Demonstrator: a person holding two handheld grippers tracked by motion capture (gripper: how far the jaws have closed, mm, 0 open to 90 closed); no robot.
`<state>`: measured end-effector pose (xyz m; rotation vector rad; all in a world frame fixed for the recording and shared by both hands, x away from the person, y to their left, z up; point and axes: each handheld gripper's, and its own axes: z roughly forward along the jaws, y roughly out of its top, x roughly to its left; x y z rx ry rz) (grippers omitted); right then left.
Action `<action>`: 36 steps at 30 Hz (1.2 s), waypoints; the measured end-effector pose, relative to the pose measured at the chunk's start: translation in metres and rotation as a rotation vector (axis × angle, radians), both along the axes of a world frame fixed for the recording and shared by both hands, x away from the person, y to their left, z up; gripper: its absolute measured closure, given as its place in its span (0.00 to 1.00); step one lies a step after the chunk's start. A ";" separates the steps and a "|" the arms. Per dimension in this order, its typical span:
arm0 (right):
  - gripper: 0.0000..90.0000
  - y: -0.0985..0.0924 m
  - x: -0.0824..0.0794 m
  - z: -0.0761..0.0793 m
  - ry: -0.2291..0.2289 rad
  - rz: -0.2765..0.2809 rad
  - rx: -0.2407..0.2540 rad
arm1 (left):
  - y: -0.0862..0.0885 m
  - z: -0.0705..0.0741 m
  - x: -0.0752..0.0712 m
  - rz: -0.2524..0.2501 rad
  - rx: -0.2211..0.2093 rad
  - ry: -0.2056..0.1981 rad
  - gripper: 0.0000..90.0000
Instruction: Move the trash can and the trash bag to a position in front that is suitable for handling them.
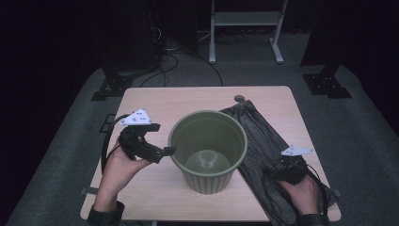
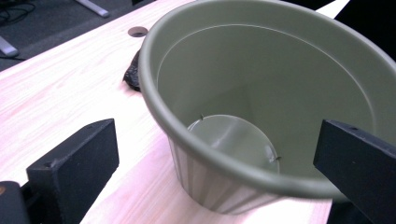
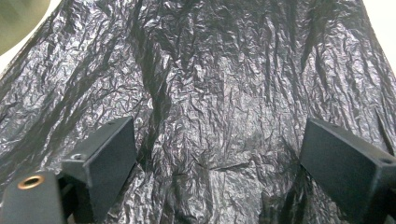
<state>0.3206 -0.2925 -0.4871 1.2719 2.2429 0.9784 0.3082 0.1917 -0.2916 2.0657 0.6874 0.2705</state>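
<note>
A green plastic pot (image 1: pixel 208 149) stands upright near the middle of the tabletop (image 1: pixel 155 101), empty, its mouth facing up. A crumpled black plastic bag (image 1: pixel 263 141) lies flat to the pot's right, one edge tucked against or under the pot's side and its far end near a round hole (image 1: pixel 239 99) in the tabletop.

The left gripper (image 1: pixel 162 151) is held just off the pot's left wall, tips level with the rim. In the left gripper view its fingers (image 2: pixel 77 161) stand wide apart, one over bare wood outside the pot, the other on the near rim side; whether that one touches the rim cannot be told. Nothing is held.

The right gripper (image 3: pixel 219 163) is over the near end of the bag. In the right gripper view its fingers (image 3: pixel 105 156) are spread wide with wrinkled film between and beneath them, not pinched. Contact with the film cannot be told.
</note>
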 end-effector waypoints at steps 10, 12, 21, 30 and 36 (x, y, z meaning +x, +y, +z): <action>0.10 0.000 0.000 0.000 0.001 0.005 -0.002 | 0.022 -0.013 -0.021 0.018 0.003 0.011 0.00; 0.10 0.000 0.000 0.000 0.001 0.005 -0.002 | 0.024 -0.018 -0.024 0.025 0.008 0.015 0.00; 0.10 0.000 0.000 0.000 0.002 0.005 -0.001 | 0.023 -0.054 -0.033 0.030 0.030 0.037 0.00; 0.10 0.000 0.000 0.000 0.002 0.005 -0.001 | 0.017 -0.084 -0.035 0.039 0.019 0.012 0.00; 0.10 0.000 0.000 0.000 0.002 0.005 -0.001 | 0.015 -0.102 -0.033 0.037 0.018 0.014 0.00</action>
